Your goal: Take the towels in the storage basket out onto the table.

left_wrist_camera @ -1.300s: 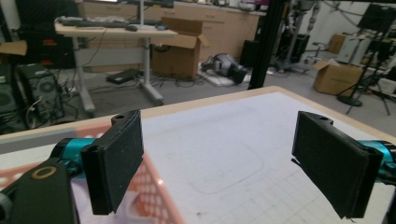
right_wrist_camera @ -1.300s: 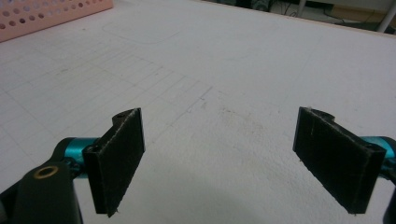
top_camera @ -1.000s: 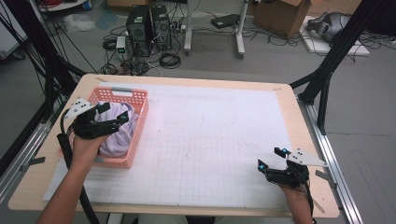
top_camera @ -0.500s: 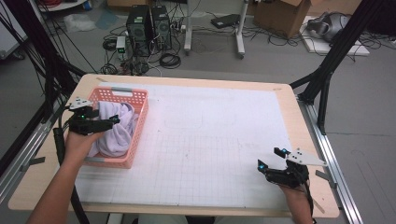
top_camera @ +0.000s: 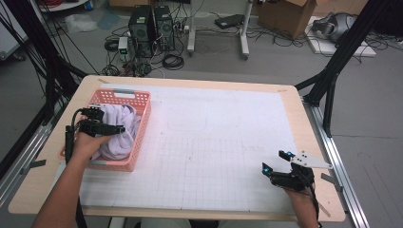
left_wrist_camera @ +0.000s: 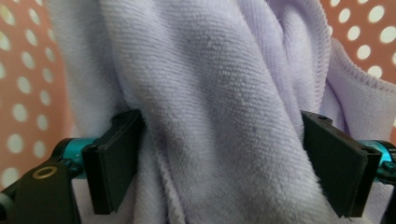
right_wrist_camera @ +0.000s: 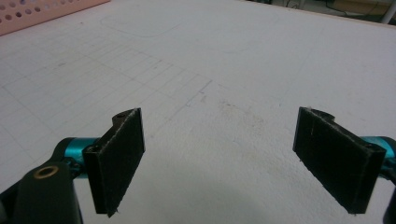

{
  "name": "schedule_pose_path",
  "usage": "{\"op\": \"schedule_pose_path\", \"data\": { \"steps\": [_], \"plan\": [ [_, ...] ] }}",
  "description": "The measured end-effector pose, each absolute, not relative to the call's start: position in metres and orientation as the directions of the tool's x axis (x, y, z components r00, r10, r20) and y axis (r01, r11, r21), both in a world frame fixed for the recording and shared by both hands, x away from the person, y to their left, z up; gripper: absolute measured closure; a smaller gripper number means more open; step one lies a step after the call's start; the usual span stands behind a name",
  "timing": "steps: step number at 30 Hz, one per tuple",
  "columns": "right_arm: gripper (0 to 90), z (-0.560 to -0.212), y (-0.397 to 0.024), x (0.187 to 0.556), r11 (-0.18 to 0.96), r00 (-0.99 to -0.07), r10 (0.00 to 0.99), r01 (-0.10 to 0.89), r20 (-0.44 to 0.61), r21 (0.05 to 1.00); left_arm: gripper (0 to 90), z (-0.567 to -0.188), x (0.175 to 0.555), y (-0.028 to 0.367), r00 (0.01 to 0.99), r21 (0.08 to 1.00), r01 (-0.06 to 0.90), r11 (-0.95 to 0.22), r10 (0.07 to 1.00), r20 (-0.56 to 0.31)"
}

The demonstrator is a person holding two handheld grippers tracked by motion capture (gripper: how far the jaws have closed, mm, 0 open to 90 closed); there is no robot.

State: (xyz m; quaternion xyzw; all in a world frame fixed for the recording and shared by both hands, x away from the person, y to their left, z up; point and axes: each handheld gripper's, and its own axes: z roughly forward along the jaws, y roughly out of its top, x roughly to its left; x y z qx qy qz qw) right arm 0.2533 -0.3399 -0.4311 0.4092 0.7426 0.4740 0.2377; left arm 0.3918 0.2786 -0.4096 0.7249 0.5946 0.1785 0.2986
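Left gripper [top_camera: 110,128] has dropped into the pink basket [top_camera: 142,123] since a moment ago, jaws spread wide around a fold of the lilac towel [left_wrist_camera: 219,107], not yet clamped. Next comes the pinch and lift, I reckon. Right gripper [top_camera: 274,167] sits spread and empty on the counter [top_camera: 214,156], unmoved.

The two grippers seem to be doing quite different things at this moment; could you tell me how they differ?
The left gripper is down in the pink basket, its jaws set wide around a fold of the lilac towel; the right gripper has nothing between its jaws. The left works at the table's left side, while the right hovers over the white mat near the right corner. Both are open.
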Motion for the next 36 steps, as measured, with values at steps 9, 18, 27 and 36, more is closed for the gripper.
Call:
{"op": "schedule_pose_path", "data": {
  "steps": [9,18,27,36],
  "plan": [
    [15.4,-0.432,-0.338,0.254,0.221,-0.556,0.830,0.389,0.037,0.895,8.4,-0.425,0.403,0.275,0.231,0.569,0.812,-0.127,0.966,-0.114],
    [15.4,-0.433,-0.338,0.255,0.227,-0.556,0.830,0.394,0.035,0.891,45.2,-0.420,0.401,0.275,0.273,0.569,0.807,-0.156,0.954,-0.125],
    [15.4,-0.432,-0.340,0.254,0.221,-0.549,0.835,0.397,0.037,0.891,57.7,-0.410,0.397,0.282,0.260,0.635,0.769,-0.077,0.945,-0.200],
    [15.4,-0.432,-0.342,0.253,0.212,-0.542,0.840,0.402,0.044,0.891,59.5,-0.395,0.387,0.289,0.297,0.742,0.669,-0.040,0.930,-0.218]
  ]
}}
